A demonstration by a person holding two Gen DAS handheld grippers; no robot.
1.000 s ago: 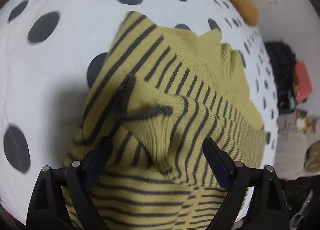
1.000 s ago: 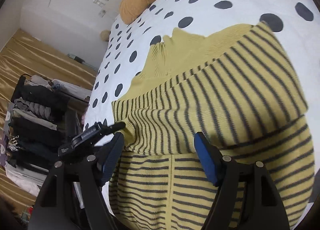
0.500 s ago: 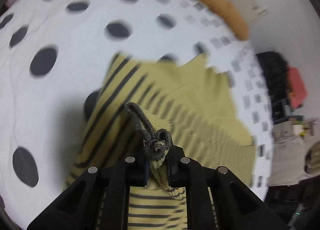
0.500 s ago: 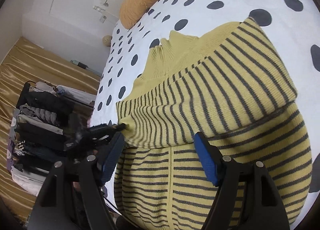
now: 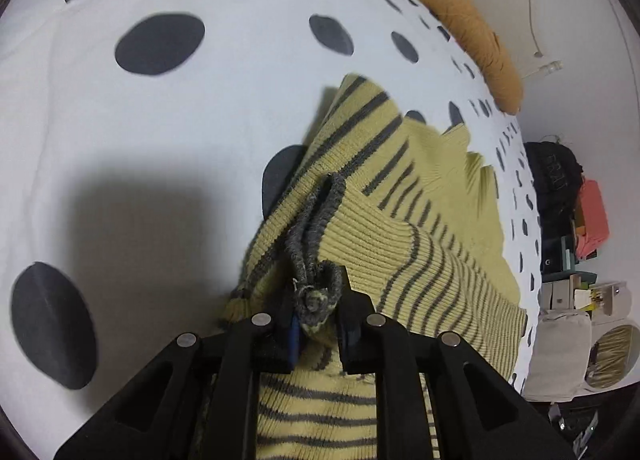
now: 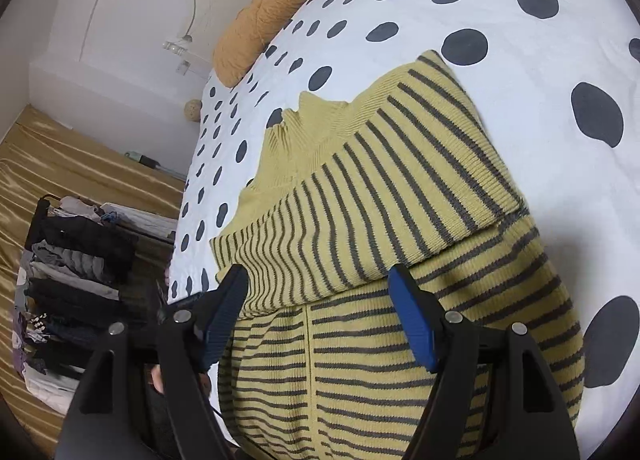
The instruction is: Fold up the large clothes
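Observation:
A yellow sweater with grey stripes lies partly folded on a white bedsheet with dark dots. My left gripper is shut on the sweater's grey-edged cuff and holds it bunched above the fabric. In the right wrist view the sweater has one sleeve folded across its body. My right gripper is open and empty, its blue-padded fingers just above the sweater's lower body.
An orange pillow lies at the bed's far end, also in the right wrist view. A rack of dark clothes stands beside the bed. Bags and boxes sit past the other bed edge.
My left gripper went from open around the sleeve to shut on its cuff, then lifted and pulled it. My right gripper stayed open and shifted slightly over the sweater.

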